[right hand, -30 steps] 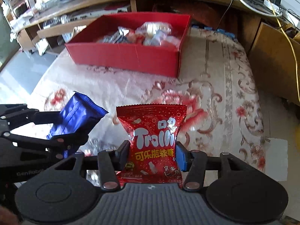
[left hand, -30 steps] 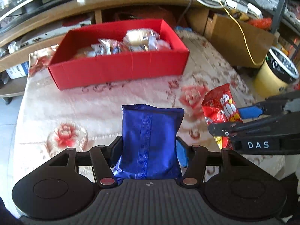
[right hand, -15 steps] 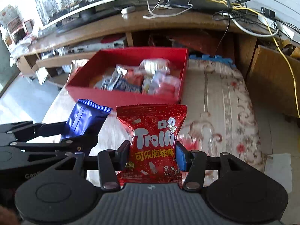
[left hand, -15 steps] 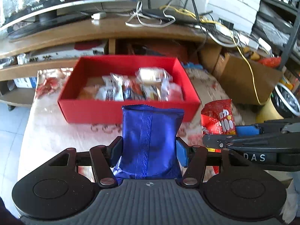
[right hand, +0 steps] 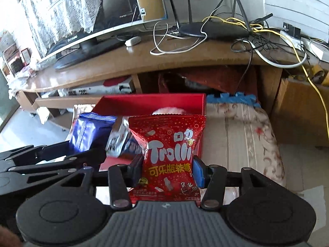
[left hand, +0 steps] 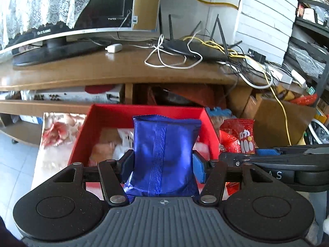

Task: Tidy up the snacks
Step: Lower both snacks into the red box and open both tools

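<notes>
Left wrist view first: our left hand-held gripper (left hand: 162, 164) holds a blue snack packet (left hand: 164, 154) upright, its blue pads pressed against the packet's two sides, and the packet stands in front of a red box (left hand: 144, 113) whose inside shows a blurred heap of wrapped snacks (left hand: 107, 144). To the right of it we see our right hand-held gripper (left hand: 246, 156), side on, with a red Trolli gummy bag (left hand: 238, 135) in it, just past the box's right wall. In the right wrist view that right hand-held gripper (right hand: 167, 168) is clamped on the Trolli bag (right hand: 168, 154) at both edges, bag upright with its printed face to the camera, and our left gripper (right hand: 67, 154) comes in from the left with the blue packet (right hand: 90, 129); between the two bags a white-and-blue wrapped snack (right hand: 119, 140) shows inside the red box (right hand: 152, 103). The box sits on a low counter covered with a pale cloth printed with red flowers and scrolls (right hand: 242, 127). Behind it runs a long curved wooden TV stand (left hand: 102, 72) with open shelves beneath, carrying a flat screen (left hand: 82, 10) half draped in white lace (left hand: 37, 6), a black router (left hand: 195, 49) with antennas, and a tangle of white, black and yellow cables (left hand: 172, 59). Cardboard boxes (left hand: 277, 119) and cluttered metal shelving (left hand: 312, 20) stand at the right, and pale floor tiles (left hand: 16, 164) show at the left.
</notes>
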{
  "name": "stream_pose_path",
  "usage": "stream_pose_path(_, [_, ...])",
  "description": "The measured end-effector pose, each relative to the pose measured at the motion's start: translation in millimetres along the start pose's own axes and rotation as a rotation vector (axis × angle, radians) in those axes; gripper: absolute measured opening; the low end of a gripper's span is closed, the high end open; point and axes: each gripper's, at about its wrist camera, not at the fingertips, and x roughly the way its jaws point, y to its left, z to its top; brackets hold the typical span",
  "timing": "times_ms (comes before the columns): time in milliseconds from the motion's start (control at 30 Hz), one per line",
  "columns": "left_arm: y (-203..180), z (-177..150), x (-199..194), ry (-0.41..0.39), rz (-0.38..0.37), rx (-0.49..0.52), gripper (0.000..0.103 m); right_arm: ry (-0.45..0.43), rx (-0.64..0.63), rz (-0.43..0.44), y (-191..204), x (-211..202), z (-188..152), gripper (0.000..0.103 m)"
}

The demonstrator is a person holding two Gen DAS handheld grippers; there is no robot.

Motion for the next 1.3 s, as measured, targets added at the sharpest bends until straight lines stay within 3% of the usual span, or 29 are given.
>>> stream_pose_path(400, [19, 29, 49, 0.010, 0.021, -0.054, 0.064, 0.011, 0.045, -0.008, -9, 51, 38, 0.051])
stream_pose_path(700, [28, 26, 82, 0.066, 0.052, -0.074, 0.064, 0.070, 0.058, -0.025, -12, 93, 42, 0.051])
stream_pose_path(1300, [43, 16, 109, 0.144, 0.098, -0.098, 0.068, 0.116, 0.057, -0.043, -8, 127, 41, 0.053])
